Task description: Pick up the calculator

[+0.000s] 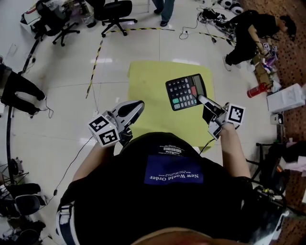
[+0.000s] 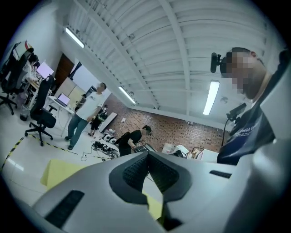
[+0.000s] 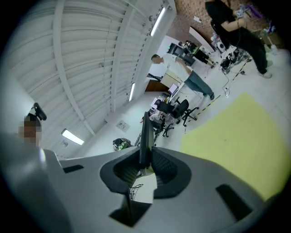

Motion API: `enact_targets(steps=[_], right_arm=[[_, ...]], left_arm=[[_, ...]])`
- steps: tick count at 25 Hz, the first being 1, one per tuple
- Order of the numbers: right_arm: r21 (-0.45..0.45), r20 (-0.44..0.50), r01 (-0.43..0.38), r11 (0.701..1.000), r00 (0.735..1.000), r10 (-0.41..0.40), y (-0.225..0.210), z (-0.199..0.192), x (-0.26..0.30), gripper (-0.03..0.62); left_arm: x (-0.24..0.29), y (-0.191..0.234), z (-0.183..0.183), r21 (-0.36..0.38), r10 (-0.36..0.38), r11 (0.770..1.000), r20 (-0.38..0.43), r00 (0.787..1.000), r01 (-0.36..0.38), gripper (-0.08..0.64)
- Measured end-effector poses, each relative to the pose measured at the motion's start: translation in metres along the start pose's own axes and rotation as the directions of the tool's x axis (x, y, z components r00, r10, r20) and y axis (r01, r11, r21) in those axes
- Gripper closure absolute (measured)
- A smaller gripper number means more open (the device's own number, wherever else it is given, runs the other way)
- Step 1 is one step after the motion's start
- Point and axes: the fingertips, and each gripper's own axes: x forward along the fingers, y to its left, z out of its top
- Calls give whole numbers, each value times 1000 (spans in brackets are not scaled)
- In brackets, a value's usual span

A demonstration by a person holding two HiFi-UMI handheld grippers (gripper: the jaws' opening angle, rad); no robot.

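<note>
The black calculator (image 1: 185,92) hangs in the air over the yellow mat (image 1: 148,81), keys facing up toward the head camera. My right gripper (image 1: 202,100) is shut on its lower right edge. In the right gripper view the calculator (image 3: 145,132) shows edge-on as a thin dark slab pinched between the pads, with the right gripper (image 3: 146,164) closed on it. My left gripper (image 1: 137,106) is held at the mat's near left, apart from the calculator. In the left gripper view the left gripper (image 2: 148,158) has its jaws closed together with nothing between them.
Office chairs (image 1: 116,14) stand at the back left, with striped floor tape (image 1: 95,60) nearby. A person (image 1: 246,33) crouches at the back right among cables. A red cylinder (image 1: 258,89) and a white box (image 1: 287,98) lie at the right. Another person's legs (image 1: 165,9) stand beyond the mat.
</note>
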Motion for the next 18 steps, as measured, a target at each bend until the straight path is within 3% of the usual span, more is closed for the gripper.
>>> enact_targets(steps=[6, 18], right_arm=[[23, 25, -18, 1000, 1000, 17, -6, -4, -15, 540], [19, 51, -39, 999, 998, 38, -5, -5, -19, 540]], left_arm=[[18, -6, 15, 59, -6, 998, 1, 1000, 6, 554], [18, -11, 22, 77, 7, 997, 18, 1000, -8, 554]])
